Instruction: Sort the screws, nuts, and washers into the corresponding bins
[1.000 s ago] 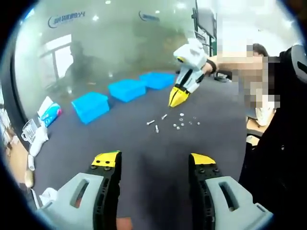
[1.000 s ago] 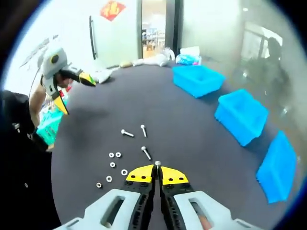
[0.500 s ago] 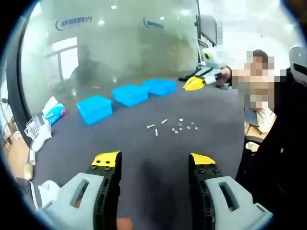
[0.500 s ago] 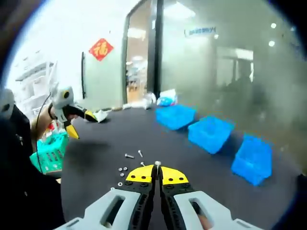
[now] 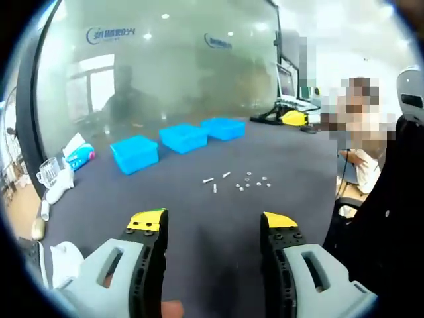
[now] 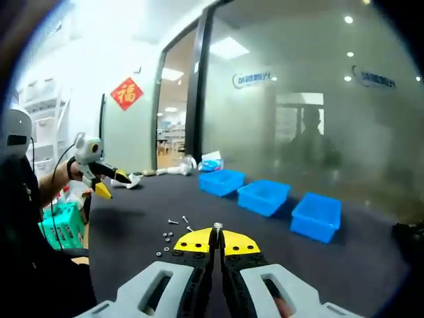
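— Location of the fasteners?
— Loose screws (image 5: 215, 182) and small nuts and washers (image 5: 250, 183) lie scattered on the dark tabletop (image 5: 199, 218), well short of the three blue bins (image 5: 182, 138) lined up near the frosted glass wall (image 5: 165, 59).

— Anything in a gripper?
— The right gripper (image 6: 216, 233) has its yellow-tipped jaws closed on a single screw (image 6: 216, 226), its head standing just above the tips. The left gripper (image 5: 212, 222) is held above the table, jaws spread wide apart, nothing between them.

— Other items?
— A tissue pack (image 5: 78, 154) and clear cup (image 5: 45, 173) at the table's far left edge.
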The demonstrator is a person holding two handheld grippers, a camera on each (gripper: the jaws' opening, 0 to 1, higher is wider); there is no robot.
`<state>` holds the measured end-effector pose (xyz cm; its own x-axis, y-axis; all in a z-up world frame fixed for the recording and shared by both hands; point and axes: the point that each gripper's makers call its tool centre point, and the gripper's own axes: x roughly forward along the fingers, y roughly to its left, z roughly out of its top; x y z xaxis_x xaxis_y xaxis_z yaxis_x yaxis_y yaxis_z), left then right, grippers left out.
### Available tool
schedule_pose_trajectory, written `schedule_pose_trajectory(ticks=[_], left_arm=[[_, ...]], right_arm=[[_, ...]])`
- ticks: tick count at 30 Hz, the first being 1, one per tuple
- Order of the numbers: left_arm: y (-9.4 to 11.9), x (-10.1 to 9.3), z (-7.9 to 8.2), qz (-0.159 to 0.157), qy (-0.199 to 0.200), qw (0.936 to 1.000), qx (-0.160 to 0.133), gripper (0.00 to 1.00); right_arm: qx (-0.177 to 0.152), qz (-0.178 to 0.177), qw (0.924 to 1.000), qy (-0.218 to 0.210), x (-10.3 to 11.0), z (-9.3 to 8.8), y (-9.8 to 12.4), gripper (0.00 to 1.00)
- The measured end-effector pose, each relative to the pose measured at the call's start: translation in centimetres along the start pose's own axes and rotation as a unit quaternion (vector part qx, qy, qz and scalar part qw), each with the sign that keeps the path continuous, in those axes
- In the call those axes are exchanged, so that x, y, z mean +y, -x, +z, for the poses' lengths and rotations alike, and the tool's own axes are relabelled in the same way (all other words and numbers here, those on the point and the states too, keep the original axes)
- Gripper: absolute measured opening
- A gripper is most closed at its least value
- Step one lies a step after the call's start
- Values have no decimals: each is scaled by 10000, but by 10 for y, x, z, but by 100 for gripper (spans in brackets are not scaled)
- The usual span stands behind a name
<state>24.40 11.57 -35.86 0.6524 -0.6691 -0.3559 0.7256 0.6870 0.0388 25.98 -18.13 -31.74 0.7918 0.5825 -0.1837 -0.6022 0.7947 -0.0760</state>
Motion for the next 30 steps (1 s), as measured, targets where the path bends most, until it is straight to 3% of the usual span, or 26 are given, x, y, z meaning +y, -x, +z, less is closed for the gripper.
schedule_pose_trajectory(ticks=[8, 17, 23, 30], left_arm=[[4, -2, 5, 63, -6, 9999, -98, 54], [6, 0, 9, 131, 27, 9997, -228, 54], [7, 1, 8, 153, 83, 9995, -269, 54], [9, 6, 7, 231, 153, 9991, -334, 54]], right_arm=[[-206, -289, 9993, -115, -24, 7, 0, 1], [-413, -703, 9960, -359, -72, 22, -15, 1], [-417, -1034, 9931, -360, -110, 29, -38, 1], [-236, -1410, 9889, -394, -155, 23, -68, 1]])
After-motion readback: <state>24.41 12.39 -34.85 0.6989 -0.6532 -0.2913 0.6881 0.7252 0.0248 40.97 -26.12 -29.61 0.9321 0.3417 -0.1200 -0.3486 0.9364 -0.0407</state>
